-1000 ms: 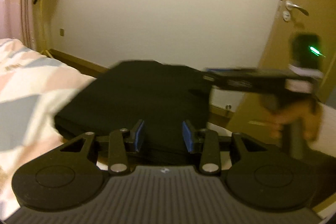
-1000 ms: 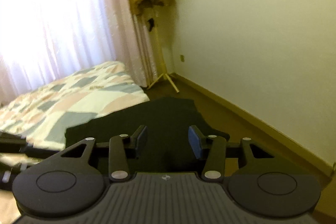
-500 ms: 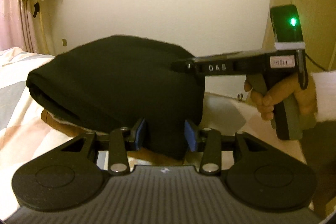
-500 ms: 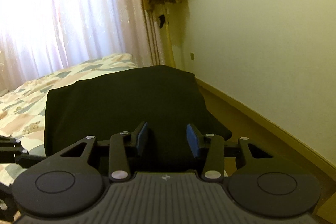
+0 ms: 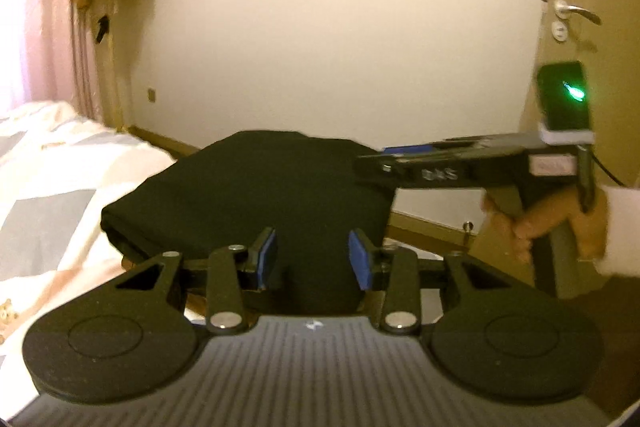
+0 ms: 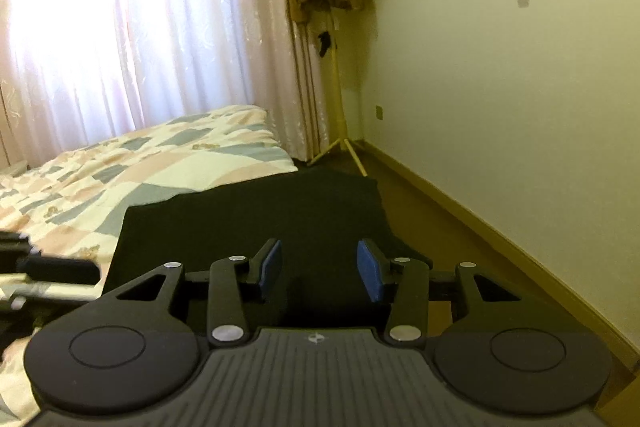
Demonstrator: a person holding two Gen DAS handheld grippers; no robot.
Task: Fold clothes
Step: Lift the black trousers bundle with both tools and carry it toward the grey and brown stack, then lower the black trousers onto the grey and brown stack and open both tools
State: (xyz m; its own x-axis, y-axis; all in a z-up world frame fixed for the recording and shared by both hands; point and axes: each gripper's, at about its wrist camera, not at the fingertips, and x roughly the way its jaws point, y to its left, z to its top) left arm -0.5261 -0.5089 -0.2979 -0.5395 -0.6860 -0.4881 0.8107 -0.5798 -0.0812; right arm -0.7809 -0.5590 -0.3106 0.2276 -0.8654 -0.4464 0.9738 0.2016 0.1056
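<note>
A folded black garment [image 5: 256, 195] lies on the edge of a patchwork quilt [image 6: 132, 167], directly ahead of both sets of jaws. The left gripper [image 5: 313, 259] and right gripper [image 6: 319, 269] each have their blue pads spread apart with dark cloth between them; grip unclear.
</note>
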